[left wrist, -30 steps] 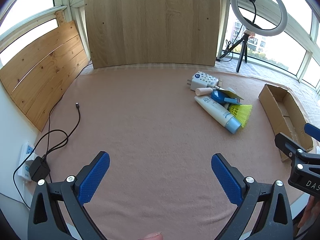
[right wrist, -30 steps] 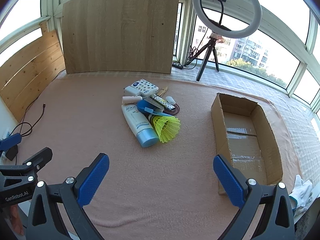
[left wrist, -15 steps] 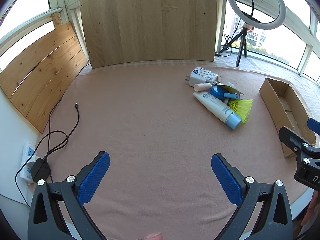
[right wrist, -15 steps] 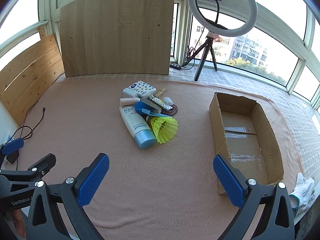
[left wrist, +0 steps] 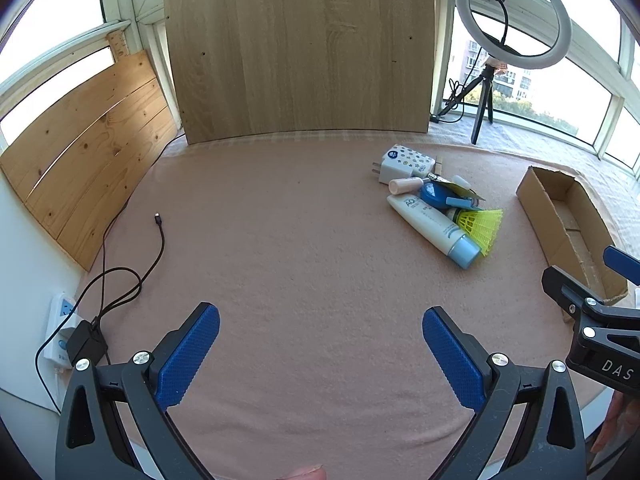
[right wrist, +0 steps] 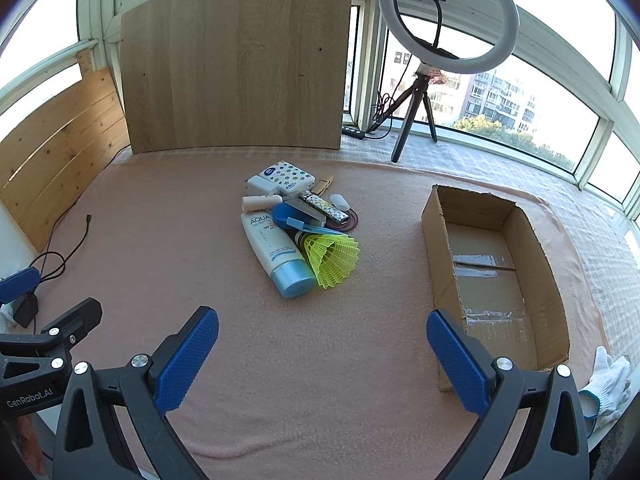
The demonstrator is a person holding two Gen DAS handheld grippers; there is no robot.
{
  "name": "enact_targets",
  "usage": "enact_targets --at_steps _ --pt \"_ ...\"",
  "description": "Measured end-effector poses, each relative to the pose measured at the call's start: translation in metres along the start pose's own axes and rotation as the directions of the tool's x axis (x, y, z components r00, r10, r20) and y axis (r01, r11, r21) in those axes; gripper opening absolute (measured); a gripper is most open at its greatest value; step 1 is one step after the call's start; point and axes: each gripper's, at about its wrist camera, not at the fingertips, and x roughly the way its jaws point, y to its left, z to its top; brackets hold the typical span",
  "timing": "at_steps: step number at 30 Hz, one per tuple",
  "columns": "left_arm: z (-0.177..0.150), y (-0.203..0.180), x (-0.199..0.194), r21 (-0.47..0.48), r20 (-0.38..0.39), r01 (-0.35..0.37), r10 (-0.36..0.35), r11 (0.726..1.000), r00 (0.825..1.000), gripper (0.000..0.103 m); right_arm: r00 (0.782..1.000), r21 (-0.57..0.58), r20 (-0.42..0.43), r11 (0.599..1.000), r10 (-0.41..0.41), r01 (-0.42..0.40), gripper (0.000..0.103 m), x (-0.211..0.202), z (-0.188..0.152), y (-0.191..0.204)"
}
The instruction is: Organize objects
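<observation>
- Several small objects heaped mid-blanket: white tube (right wrist: 274,248) with blue cap, yellow shuttlecock (right wrist: 334,258), dotted white charger block (right wrist: 282,180), blue compact case (right wrist: 290,216), patterned lighter (right wrist: 324,206).
- Empty cardboard box (right wrist: 532,240) standing apart, right of the heap.
- Right gripper (right wrist: 322,354) spread wide, holding nothing, hovering near the blanket's front edge; heap ahead and slightly left, well apart.
- Left gripper (left wrist: 320,352) likewise spread and empty; heap far ahead to its right.
- Tube probably light, smooth, somewhat squashy: best pinched across the mid-body, not the slick cap.
- Shuttlecock likely featherweight, skirt springy and crushable: better taken by the cork base, half hidden under the case.
- Charger block rigid, flat-sided, easy across its narrow faces.
</observation>
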Motion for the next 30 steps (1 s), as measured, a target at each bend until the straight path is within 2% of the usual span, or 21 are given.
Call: enact_targets --at_steps 30 --pt "0.0033 0.0039 0.0043 -0.011 -0.003 -0.001 0.001 1.000 1.000 0.103 1.000 -0.009 -0.015 1.000 -0.004 0.004 0.103 0.0072 0.0017 0.0013"
